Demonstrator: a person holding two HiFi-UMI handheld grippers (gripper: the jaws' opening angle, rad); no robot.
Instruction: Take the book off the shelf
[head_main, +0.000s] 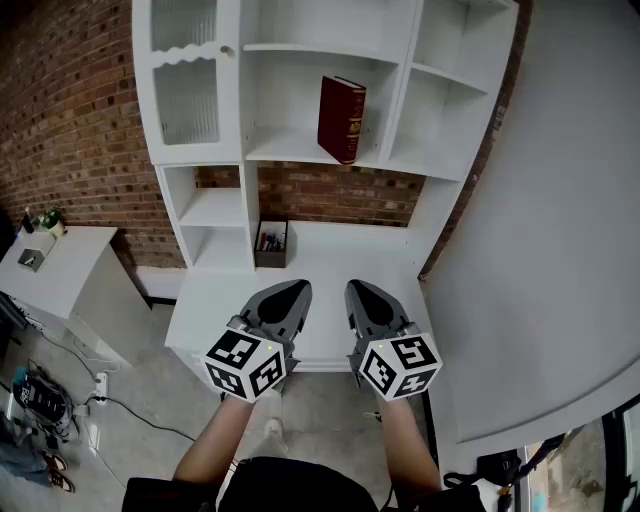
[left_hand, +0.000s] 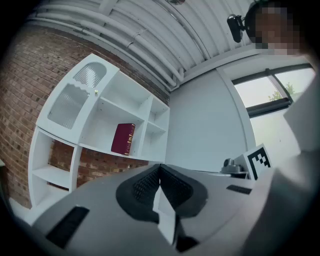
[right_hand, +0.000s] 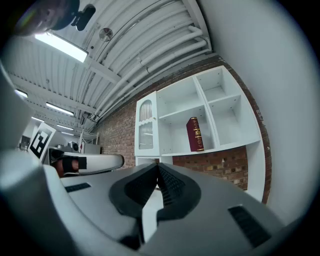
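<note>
Two grippers, left (head_main: 298, 288) and right (head_main: 358, 288), side by side at 6 o'clock above the desk (head_main: 320, 250). Jaws of both pressed together, nothing held. Book (head_main: 341, 118) at 12 o'clock, standing on end, alone on the middle shelf (head_main: 285, 150), well apart from both grippers. Step in hand: start, reach not yet begun. Next move probably calls for lifting one gripper toward 12, parting the jaws wider than the spine, then closing on the covers.

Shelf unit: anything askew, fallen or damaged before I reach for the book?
Nothing stands out. The red book stands on end, alone in the middle compartment of the white shelf unit, with no visible damage. A small dark box sits on the desk below. The left gripper and right gripper are shut and empty.
</note>
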